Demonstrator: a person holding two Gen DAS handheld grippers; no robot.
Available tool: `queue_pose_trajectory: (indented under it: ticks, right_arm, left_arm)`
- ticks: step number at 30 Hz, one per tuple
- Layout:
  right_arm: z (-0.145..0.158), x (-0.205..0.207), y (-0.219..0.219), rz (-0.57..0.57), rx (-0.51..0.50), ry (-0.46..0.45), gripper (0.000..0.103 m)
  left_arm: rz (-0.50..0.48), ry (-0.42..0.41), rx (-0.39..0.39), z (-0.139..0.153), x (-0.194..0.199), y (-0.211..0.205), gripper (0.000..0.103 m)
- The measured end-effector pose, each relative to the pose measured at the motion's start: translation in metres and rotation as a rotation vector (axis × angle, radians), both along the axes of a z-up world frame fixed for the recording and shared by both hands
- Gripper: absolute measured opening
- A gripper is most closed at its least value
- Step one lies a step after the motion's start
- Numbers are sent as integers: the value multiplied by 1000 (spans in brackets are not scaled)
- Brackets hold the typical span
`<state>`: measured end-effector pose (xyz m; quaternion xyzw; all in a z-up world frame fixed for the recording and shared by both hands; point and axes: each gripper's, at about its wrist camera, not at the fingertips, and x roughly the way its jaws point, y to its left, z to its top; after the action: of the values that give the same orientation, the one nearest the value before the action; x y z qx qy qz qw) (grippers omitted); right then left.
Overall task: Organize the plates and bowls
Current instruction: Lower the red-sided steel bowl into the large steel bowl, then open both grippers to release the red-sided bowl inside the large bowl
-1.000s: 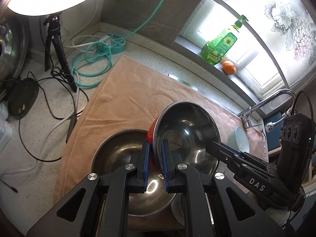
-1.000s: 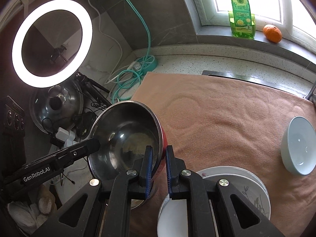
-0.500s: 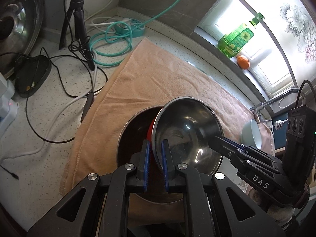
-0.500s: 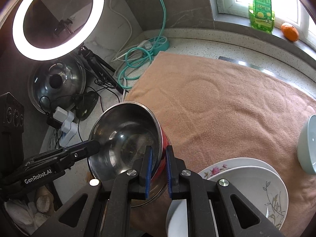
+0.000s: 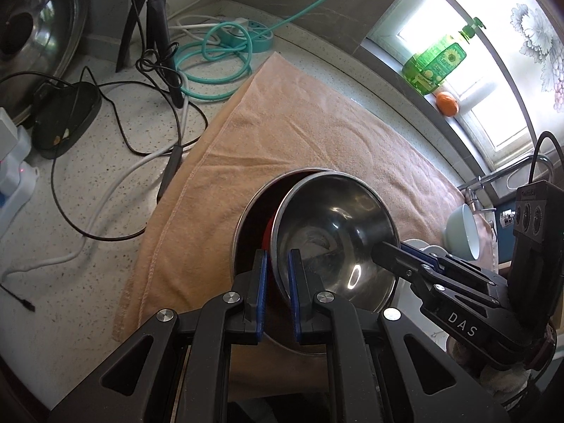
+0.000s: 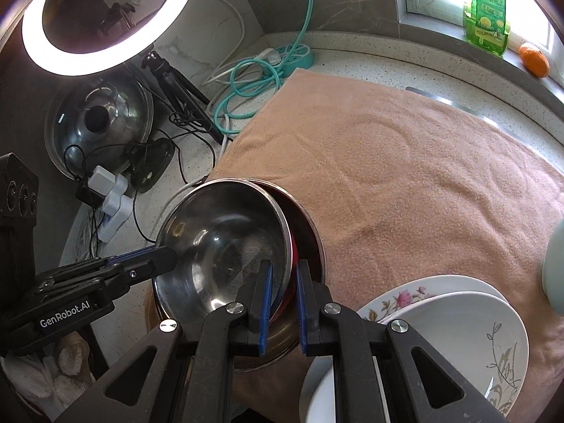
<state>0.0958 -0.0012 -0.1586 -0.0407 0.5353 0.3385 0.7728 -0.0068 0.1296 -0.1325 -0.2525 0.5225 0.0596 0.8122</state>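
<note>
A steel bowl with a red outside (image 5: 331,225) (image 6: 225,239) is held tilted by both grippers. My left gripper (image 5: 275,275) is shut on its near rim, and my right gripper (image 6: 283,289) is shut on the opposite rim. The bowl sits partly inside a larger steel bowl (image 5: 257,208) (image 6: 310,232) that rests on the tan towel (image 5: 282,120) (image 6: 405,176). A stack of white floral plates (image 6: 440,320) lies right of the bowls. A pale blue bowl (image 5: 463,232) stands at the towel's far right.
Cables, a teal power strip (image 6: 296,56), a tripod (image 5: 158,28) and a pot lid (image 6: 98,120) crowd the counter left of the towel. A ring light (image 6: 105,10) glows above. A green soap bottle (image 5: 437,63) and an orange (image 5: 447,104) sit on the windowsill. A tap (image 5: 493,176) is at the right.
Both grippers have carried the red-sided bowl down and over the larger steel bowl; it now nests partly inside it.
</note>
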Motion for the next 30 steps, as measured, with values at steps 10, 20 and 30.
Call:
queue_pose_trajectory:
  ticks: [10, 20, 30]
  right_arm:
    - [-10, -3, 3, 9, -27, 14, 14]
    - [-9, -4, 9, 24, -54, -12, 16]
    - [5, -1, -1, -4, 4, -22, 23]
  left_arm:
    - [-2, 35, 0, -11, 2, -2, 10]
    - [5, 32, 20, -11, 1, 0, 10]
    - [20, 3, 24, 1, -2, 4, 10]
